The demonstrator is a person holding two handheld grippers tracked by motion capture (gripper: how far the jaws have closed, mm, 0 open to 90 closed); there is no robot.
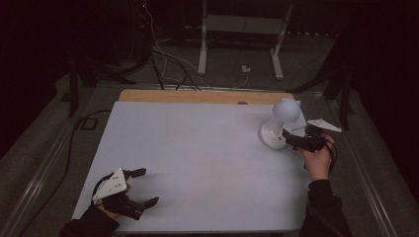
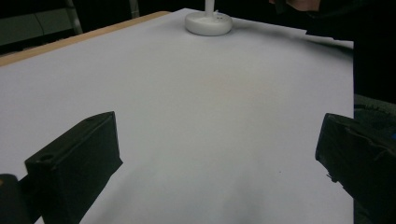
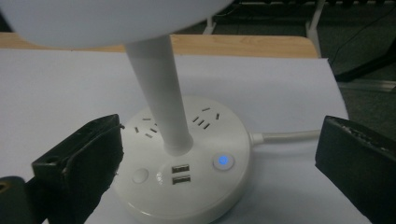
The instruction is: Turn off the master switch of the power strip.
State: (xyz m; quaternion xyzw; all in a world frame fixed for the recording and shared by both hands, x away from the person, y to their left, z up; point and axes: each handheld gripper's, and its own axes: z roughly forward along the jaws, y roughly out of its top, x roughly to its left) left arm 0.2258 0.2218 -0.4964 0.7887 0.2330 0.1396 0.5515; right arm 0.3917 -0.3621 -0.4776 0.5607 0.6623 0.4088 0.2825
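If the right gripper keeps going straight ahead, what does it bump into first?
Most likely the lamp: the right gripper is open and points at its round white base, with the stem rising just behind. How close it is already is hard to judge.

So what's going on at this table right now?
A person holds a gripper in each hand at a white table. The right gripper is open, up against a white desk lamp whose round base carries sockets, USB ports and a blue-lit button; its jaws stand either side of the base without closing on it. The left gripper rests open near the table's front left corner, holding nothing.
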